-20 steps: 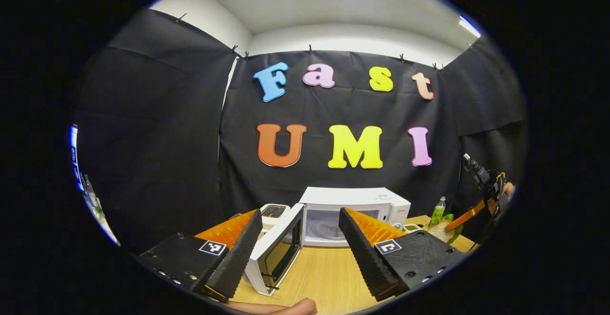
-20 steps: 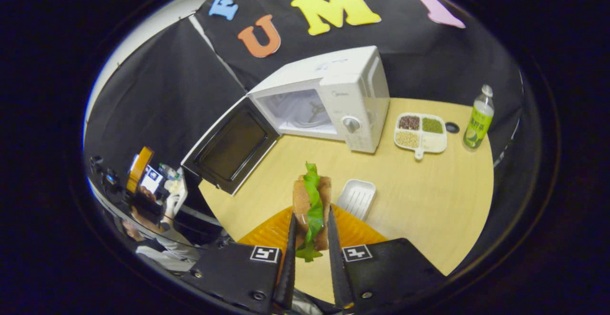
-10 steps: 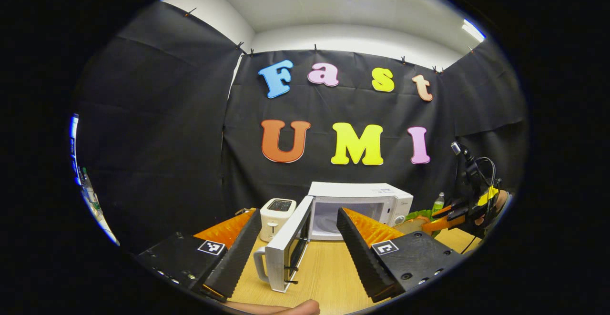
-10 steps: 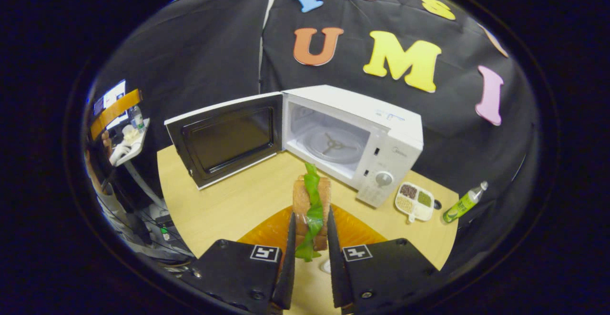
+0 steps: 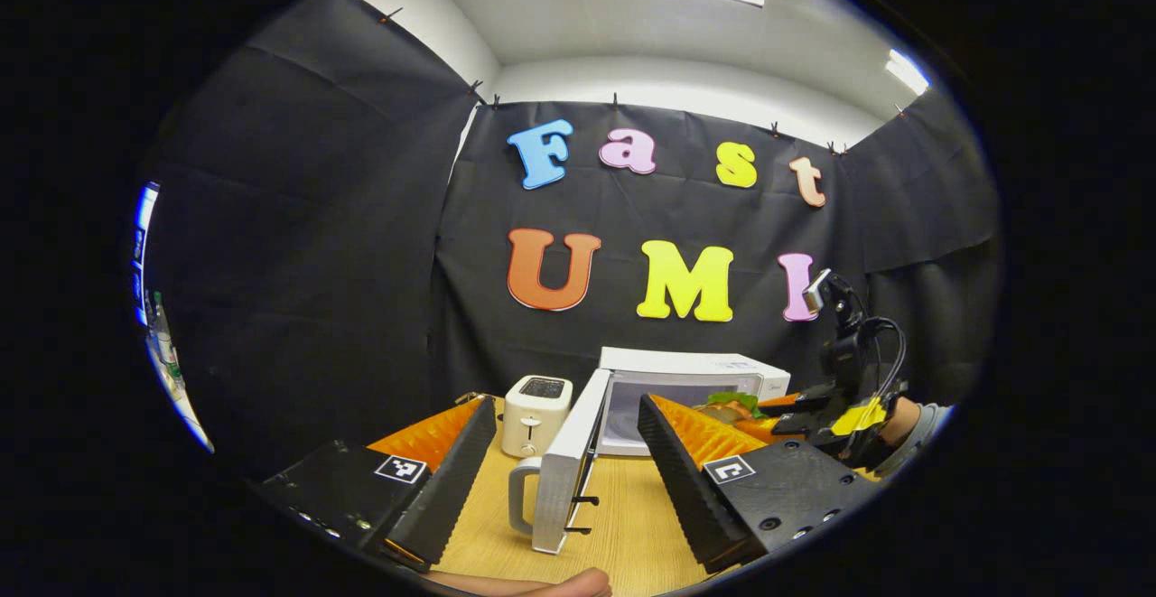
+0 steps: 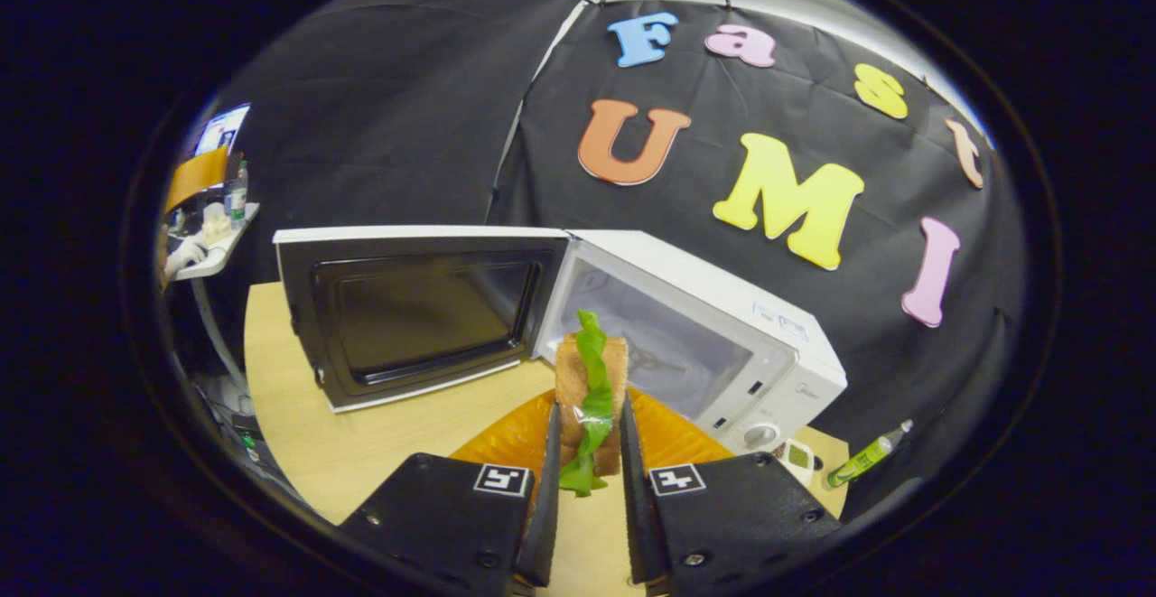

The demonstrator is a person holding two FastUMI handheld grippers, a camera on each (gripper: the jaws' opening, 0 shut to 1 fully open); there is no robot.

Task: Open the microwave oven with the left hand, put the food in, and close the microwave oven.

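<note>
Microwave oven [image 6: 695, 344]: white, on wooden table [image 6: 379, 443], door [image 6: 415, 312] swung fully open to the left, cavity with turntable exposed. Right gripper [image 6: 587, 489]: clamped on sandwich [image 6: 591, 389], bread slices with green lettuce between, both fingers pressing its flanks; held in the air just before the cavity mouth, not yet inside. Left gripper [image 5: 564, 466]: spread wide, holding nothing, hanging back from the door's outer edge, door handle [image 5: 517, 496] between its fingers in the left gripper view. White toaster [image 5: 535, 403] behind and left of the door; green bottle [image 6: 862, 461] and small compartment dish [image 6: 795, 454] right of the oven. Step judged: insertion of food. Risks, as judged: lettuce tip or bread catching the cavity frame if entered too high or skewed; soft bread squeezed out of shape by the grip; sandwich toppling on release if let go above the turntable; door knocked by a drifting left gripper.
</note>
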